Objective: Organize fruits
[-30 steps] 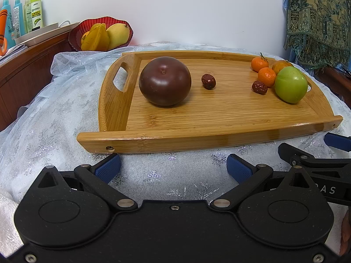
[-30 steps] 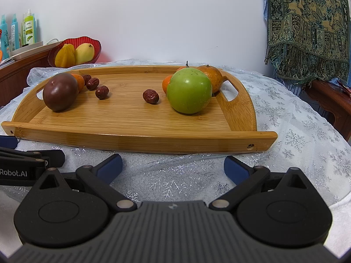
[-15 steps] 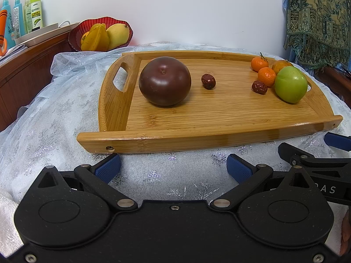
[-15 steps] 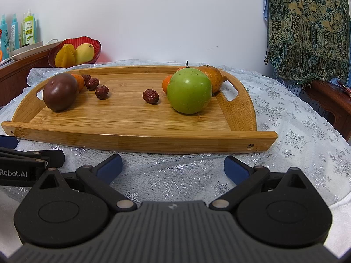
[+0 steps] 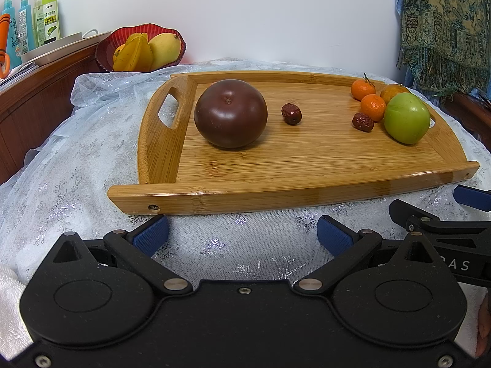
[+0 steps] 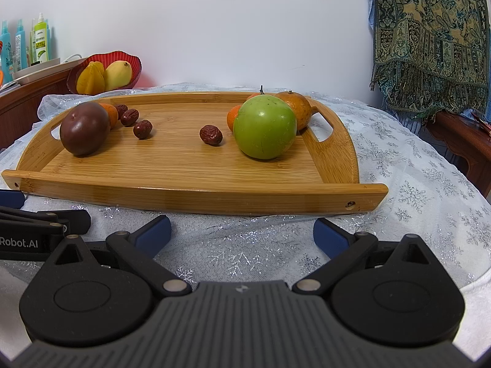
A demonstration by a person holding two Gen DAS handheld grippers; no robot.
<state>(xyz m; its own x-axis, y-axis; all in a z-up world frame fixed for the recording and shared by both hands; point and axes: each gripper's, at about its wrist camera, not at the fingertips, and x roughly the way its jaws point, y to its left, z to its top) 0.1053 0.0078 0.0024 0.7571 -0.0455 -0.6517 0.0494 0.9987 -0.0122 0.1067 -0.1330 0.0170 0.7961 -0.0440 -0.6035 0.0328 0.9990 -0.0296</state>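
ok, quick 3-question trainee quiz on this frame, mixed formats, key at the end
1. True or false: the left gripper and the right gripper are both open and hold nothing.
2. Multiple choice: the green apple lies on which end of the wooden tray? A. the left end B. the right end C. off the tray
3. Fill in: the dark purple fruit lies at the tray's ____ end.

Key: 1 true; 2 B; 3 left
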